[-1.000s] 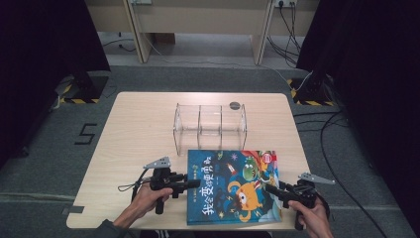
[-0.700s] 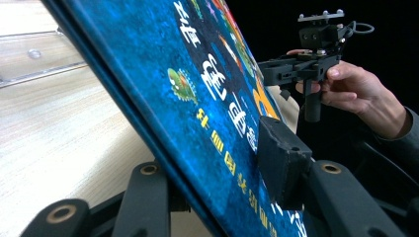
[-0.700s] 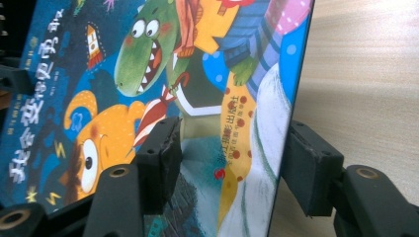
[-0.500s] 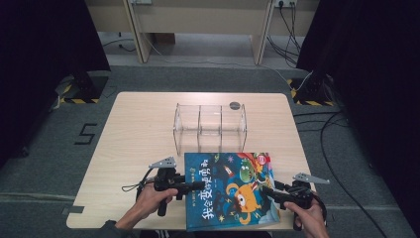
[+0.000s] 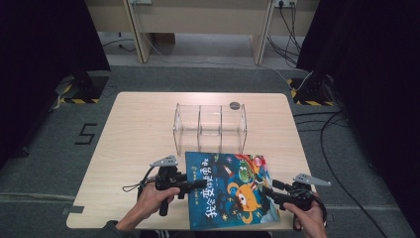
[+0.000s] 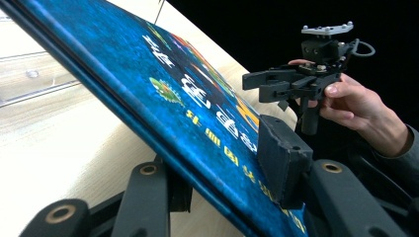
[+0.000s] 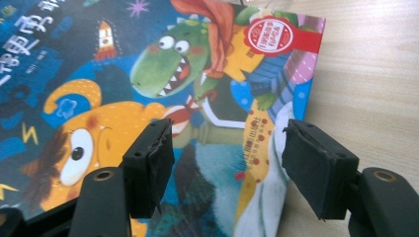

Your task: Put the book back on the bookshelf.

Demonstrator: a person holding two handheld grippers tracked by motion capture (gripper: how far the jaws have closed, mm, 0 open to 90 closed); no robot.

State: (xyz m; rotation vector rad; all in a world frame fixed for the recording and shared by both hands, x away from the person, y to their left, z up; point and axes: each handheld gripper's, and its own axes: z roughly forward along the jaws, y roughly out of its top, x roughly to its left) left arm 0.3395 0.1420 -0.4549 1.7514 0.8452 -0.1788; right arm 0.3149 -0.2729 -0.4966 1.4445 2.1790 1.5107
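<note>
Left gripper point(image 5: 198, 184) clamps the picture book point(image 5: 230, 188) by its spine-side edge, that side tilted up off the desk point(image 5: 138, 129). Right gripper point(image 5: 270, 191) has just been opening; its jaws stand apart over the book's opposite edge, pads clear. Clear acrylic organizer point(image 5: 210, 126) beyond both grippers.

Both tools black plastic: left tool point(image 5: 195, 184) and right tool point(image 5: 268, 191) each topped by grey three-cornered plate, brass-ringed pivots, black cable trailing; dark grey sleeves.
</note>
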